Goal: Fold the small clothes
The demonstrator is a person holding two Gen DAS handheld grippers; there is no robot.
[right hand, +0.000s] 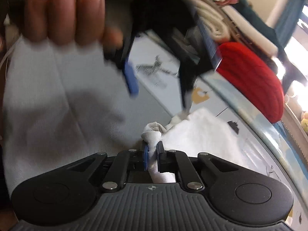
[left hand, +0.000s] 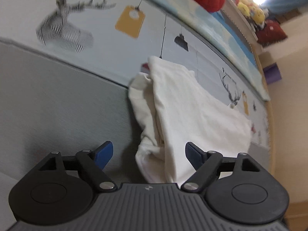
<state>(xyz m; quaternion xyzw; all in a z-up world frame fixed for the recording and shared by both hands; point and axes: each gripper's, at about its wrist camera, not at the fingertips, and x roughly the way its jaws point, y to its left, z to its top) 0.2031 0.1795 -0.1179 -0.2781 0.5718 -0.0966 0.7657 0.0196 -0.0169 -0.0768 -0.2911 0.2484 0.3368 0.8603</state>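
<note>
Left gripper (left hand: 149,153), jaws spread wide with nothing pressed between them, poised over the near end of a white garment (left hand: 184,107) lying partly folded on the printed bed sheet (left hand: 107,44). Right gripper (right hand: 152,154), jaws clamped on a bunched corner of the same garment. A hand (right hand: 63,13) carries the left gripper, blurred.

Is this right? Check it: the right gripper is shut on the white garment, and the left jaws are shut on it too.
Not quite. The left gripper stands open, as the left wrist view shows. The right gripper is indeed shut on the white garment.
</note>
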